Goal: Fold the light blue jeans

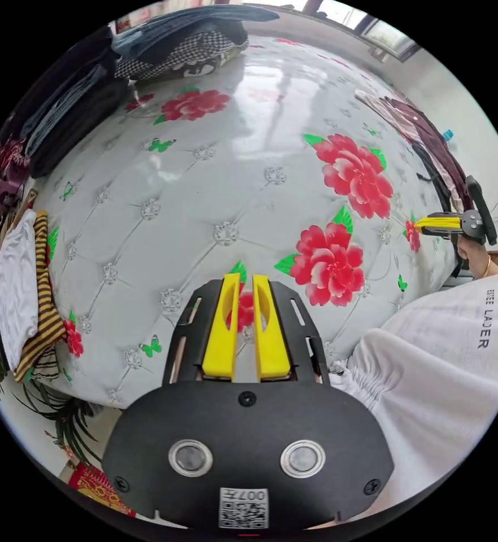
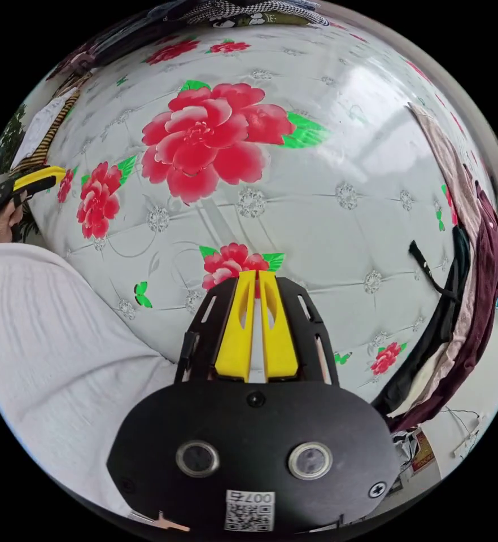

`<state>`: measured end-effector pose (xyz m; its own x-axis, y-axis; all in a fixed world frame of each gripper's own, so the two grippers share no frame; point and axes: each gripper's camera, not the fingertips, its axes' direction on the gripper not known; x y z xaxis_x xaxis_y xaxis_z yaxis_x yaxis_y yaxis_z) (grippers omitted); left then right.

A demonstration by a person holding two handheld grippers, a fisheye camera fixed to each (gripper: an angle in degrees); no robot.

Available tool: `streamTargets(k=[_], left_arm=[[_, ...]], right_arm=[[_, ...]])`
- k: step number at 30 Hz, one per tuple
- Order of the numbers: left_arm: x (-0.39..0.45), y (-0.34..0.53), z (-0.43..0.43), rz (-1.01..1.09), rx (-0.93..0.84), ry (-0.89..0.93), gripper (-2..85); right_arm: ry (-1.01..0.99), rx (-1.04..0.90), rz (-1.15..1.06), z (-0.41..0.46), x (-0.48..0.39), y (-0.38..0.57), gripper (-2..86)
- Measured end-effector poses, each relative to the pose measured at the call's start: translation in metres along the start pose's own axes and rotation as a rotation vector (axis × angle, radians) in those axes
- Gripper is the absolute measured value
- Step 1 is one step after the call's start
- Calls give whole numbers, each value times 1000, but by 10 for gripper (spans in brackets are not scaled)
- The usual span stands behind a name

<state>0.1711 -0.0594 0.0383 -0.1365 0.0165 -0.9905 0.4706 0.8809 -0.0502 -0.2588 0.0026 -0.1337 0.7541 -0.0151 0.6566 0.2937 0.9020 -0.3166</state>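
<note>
Both our grippers, left [image 1: 246, 276] and right [image 2: 257, 274], hover jaws nearly together, holding nothing, over the floral quilted surface [image 1: 232, 169]. Beyond it, clothes piles: striped [image 1: 43, 305], maroon [image 2: 486, 271]; we can't pick out the light blue jeans, maybe among the denim stack [image 1: 164, 28] at the far edge.

Home bedroom — floral tufted bed [image 1: 232, 186], clothes piles [image 1: 164, 45] around edges.

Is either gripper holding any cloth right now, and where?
Nothing is held. The left gripper and right gripper hover empty over the flowered table cover, jaws nearly closed.
</note>
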Motion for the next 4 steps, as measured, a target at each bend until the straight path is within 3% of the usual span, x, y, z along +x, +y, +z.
streamTargets(k=[4], left_arm=[[61, -34, 1, 139, 3, -28, -2]], right_arm=[[42, 87, 45, 5, -15, 4, 9]])
